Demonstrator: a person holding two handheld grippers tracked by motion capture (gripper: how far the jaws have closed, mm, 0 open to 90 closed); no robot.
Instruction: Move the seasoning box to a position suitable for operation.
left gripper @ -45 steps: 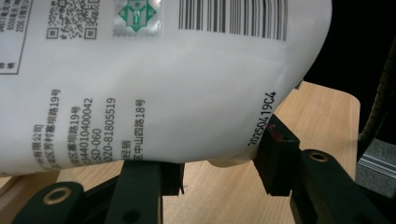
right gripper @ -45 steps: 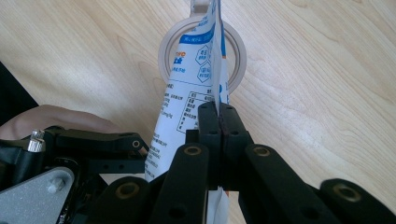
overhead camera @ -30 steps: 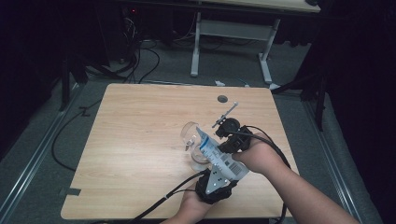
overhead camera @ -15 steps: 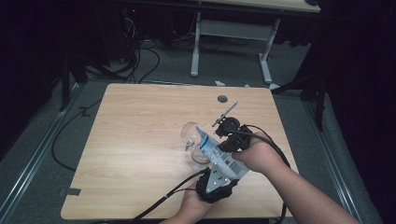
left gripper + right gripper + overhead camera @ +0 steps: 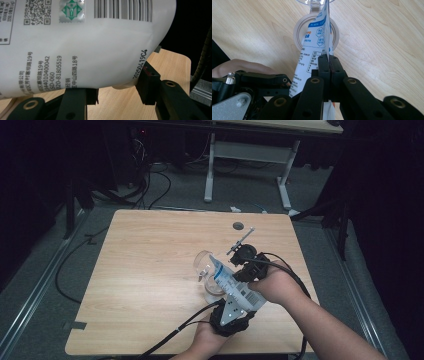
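A white printed pouch (image 5: 226, 281) hangs tilted over the right half of the wooden table (image 5: 150, 270), gripped at two places. My left gripper (image 5: 234, 304) is shut on its lower end; in the left gripper view the pouch (image 5: 87, 50) sits between the two black jaws of that gripper (image 5: 117, 87). My right gripper (image 5: 239, 272) is shut on a thin side seam of the pouch (image 5: 312, 50), its jaws pressed flat together (image 5: 328, 60). The pouch's upper corner reaches to a clear glass vessel (image 5: 202, 262). Below the pouch lies a pale round ring (image 5: 298, 30).
A small dark round hole (image 5: 238, 225) sits near the table's far edge. Behind the table stand the white legs of another desk (image 5: 209, 170), and black cables (image 5: 150, 185) lie on the grey floor. Cables trail from both grippers off the near edge.
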